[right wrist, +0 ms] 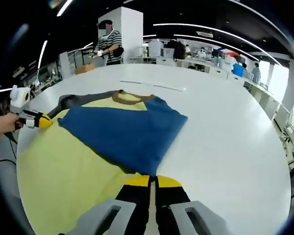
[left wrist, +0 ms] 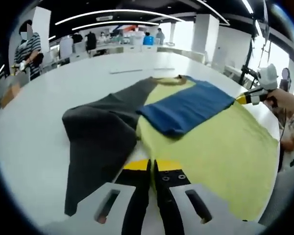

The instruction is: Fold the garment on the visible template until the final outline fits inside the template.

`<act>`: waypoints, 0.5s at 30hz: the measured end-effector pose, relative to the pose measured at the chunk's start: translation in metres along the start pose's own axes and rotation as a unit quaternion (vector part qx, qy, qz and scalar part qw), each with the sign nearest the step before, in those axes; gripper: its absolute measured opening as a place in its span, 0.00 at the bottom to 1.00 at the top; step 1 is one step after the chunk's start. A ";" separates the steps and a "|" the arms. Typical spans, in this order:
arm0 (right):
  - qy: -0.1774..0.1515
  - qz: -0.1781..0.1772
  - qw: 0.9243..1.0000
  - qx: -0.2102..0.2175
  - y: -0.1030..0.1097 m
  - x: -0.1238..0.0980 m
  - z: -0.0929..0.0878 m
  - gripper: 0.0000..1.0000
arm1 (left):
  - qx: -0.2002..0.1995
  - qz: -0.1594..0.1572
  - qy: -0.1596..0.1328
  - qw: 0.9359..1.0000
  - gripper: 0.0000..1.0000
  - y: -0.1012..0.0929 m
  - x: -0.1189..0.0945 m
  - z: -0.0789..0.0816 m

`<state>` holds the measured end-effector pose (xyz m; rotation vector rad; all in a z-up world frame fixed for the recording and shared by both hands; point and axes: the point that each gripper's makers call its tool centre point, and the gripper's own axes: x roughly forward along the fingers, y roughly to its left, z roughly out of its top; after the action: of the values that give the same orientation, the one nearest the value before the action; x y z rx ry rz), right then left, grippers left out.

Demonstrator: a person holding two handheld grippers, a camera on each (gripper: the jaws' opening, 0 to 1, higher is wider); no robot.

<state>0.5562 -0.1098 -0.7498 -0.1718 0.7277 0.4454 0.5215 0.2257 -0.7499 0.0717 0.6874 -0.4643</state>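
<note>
Yellow-tipped tongs of the left gripper [left wrist: 152, 169] rise at the bottom of the left gripper view, jaws pressed together at the near hem of the garment [left wrist: 206, 142]; whether cloth is pinched between them I cannot tell. At the bottom of the right gripper view the right gripper [right wrist: 149, 182] looks likewise closed at the edge of the blue sleeve [right wrist: 125, 129]. That blue sleeve is already folded across the yellow body. At centre left of the left gripper view the grey sleeve [left wrist: 100, 134] lies spread on the white bench [left wrist: 34, 147], unfolded. No template outline is discernible, so fit can't be judged; I judge roughly half remains.
</note>
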 end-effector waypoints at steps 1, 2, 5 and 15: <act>0.002 -0.005 1.000 -0.001 -0.002 0.000 0.000 0.00 | -0.001 0.000 0.000 1.000 0.00 0.000 0.000 0.000; 0.003 -0.007 1.000 -0.002 -0.003 -0.001 -0.001 0.00 | -0.001 0.001 0.001 1.000 0.00 0.000 0.000 0.000; 0.007 -0.010 1.000 -0.003 -0.005 -0.001 -0.001 0.00 | 0.005 0.001 0.002 1.000 0.00 0.001 0.001 0.000; 0.026 -0.024 0.999 -0.032 -0.013 -0.002 -0.004 0.00 | -0.002 0.002 0.001 1.000 0.00 0.002 0.001 0.000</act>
<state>0.5588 -0.1228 -0.7515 -0.2612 0.7594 0.4203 0.5231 0.2275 -0.7506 0.0705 0.6893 -0.4589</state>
